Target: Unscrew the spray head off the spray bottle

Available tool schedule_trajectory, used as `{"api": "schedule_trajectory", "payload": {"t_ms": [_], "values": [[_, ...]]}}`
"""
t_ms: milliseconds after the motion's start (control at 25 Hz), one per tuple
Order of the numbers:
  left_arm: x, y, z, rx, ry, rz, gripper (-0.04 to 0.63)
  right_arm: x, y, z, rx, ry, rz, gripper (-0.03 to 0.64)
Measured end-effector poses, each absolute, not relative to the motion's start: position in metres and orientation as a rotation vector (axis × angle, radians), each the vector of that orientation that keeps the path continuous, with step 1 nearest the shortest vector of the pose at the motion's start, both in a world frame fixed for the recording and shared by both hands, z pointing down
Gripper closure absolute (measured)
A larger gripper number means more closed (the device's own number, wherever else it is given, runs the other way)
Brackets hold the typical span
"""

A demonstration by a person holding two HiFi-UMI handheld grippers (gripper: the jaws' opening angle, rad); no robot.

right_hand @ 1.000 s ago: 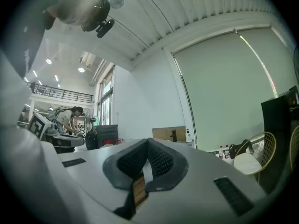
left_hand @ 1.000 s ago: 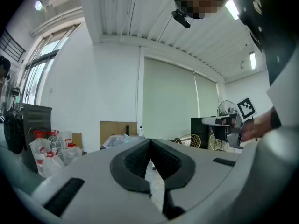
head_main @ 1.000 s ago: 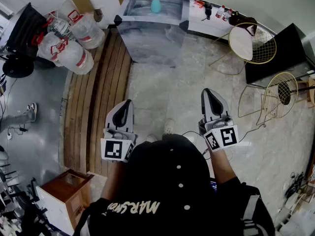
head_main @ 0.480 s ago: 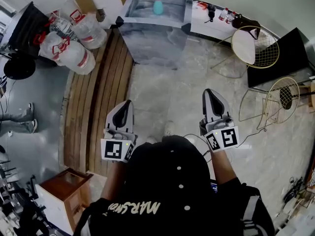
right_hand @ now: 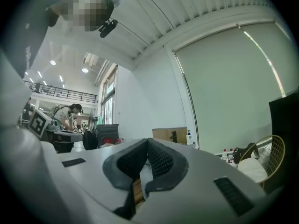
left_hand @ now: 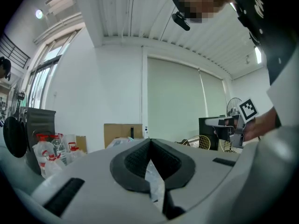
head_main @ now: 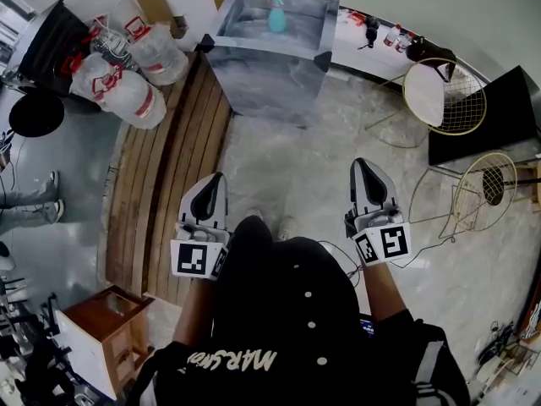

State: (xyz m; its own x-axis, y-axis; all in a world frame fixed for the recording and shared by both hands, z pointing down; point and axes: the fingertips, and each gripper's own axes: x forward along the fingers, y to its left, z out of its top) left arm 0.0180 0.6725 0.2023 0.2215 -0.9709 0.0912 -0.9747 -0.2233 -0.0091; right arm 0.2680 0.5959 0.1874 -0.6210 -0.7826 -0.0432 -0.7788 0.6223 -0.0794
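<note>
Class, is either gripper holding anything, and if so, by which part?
Nothing is held. The left gripper and right gripper are both shut and empty; the spray bottle stands on the table ahead.

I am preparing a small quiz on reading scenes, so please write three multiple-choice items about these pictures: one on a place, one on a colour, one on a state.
1. Where does the spray bottle stand?
A. on the grey table ahead
B. in a sink
C. on a shelf

2. What colour is the bottle?
A. red
B. teal
C. yellow

3. How are the left tool and the right tool?
A. both wide open
B. both shut, holding nothing
C. one shut on the bottle

Answers:
1 A: the head view shows it on the tabletop, far from both tools.
2 B: its body looks teal against the grey top.
3 B: each gripper view shows the pads meeting with nothing between them.
</note>
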Motion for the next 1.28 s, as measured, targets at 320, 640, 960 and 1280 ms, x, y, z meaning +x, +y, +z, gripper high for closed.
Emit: {"api": "schedule_trajectory", "payload": {"t_ms": [320, 640, 960, 1280], "values": [[0.018, 0.625, 0.204, 2.438, -1.904, 0.146, 0.569, 0.261, 0.553, 0.186, -1.322, 2.78, -0.05, 0.604], [-0.006, 0.556, 0.206, 2.458, -1.875, 0.146, 0.569, 0.233, 0.494, 0.186, -1.325, 2.795, -0.044, 0.604], [-0.046, 0.481, 0.203, 2.473, -1.848, 0.115, 0.569, 0.188, 0.424, 0.178, -1.341, 2.798, -0.017, 0.604], [-0.085, 0.414, 0.192, 2.505, -1.814, 0.042, 0.569, 0.141, 0.363, 0.171, -1.366, 2.778, 0.012, 0.604]]}}
